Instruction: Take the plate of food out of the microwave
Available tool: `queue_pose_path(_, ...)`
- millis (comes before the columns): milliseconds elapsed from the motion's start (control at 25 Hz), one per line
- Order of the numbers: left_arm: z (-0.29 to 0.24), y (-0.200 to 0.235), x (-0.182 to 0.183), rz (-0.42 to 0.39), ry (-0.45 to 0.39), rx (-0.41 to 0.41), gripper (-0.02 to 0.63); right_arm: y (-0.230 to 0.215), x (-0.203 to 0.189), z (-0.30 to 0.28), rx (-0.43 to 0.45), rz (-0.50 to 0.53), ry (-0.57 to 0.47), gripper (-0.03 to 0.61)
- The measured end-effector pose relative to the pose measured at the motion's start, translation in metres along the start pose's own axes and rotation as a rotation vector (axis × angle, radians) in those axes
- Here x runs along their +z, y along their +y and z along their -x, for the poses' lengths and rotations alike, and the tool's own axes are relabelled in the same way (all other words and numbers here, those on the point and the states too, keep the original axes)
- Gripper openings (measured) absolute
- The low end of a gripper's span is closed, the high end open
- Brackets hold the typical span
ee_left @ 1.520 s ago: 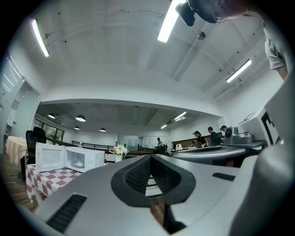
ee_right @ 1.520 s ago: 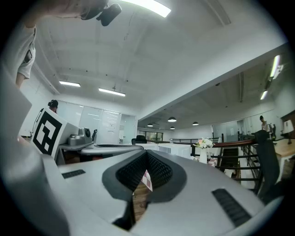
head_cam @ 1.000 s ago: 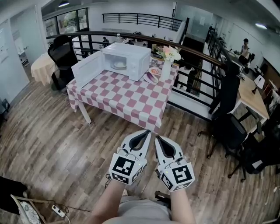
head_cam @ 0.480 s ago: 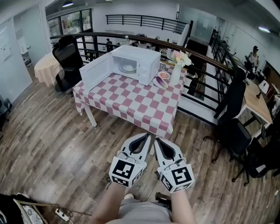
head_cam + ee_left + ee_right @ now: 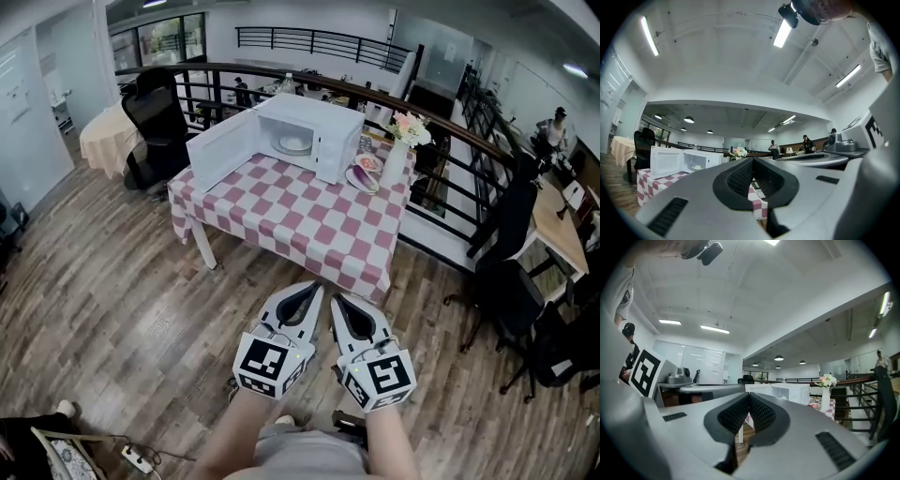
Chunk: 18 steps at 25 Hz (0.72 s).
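Observation:
A white microwave stands on the far end of a table with a pink-and-white checked cloth, its door swung open to the left. Inside it a white plate shows; what lies on it is too small to tell. My left gripper and right gripper are held side by side, level, well short of the table's near edge, both shut with nothing in them. In the left gripper view the open microwave sits far off to the left of the shut left gripper.
A white vase of flowers and small dishes of food stand right of the microwave. Black office chairs and a black railing lie behind and beside the table. Wooden floor lies between me and the table.
The table and microwave have drawn closer and shifted right in the head view. Both grippers keep their place side by side in front of me, still shut.

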<state>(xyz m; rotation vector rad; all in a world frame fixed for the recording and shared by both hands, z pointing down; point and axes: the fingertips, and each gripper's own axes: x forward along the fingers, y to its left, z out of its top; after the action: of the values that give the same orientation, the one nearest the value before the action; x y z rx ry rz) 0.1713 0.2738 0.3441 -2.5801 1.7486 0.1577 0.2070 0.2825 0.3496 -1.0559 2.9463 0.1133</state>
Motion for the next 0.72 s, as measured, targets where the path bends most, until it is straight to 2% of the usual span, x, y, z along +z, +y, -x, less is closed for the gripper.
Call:
queue_pose_path(320, -0.004, 0.029, 0.002, -0.003, -0.009, 0.024, 0.005, 0.008, 0.0, -0.026, 0.016, 0.008, -0.003, 0.025)
queue_pose_path(720, -0.028, 0.085, -0.013, -0.001, 0.011, 0.082, 0.005, -0.009, -0.011, -0.088, 0.053, 0.0, -0.002, 0.025)
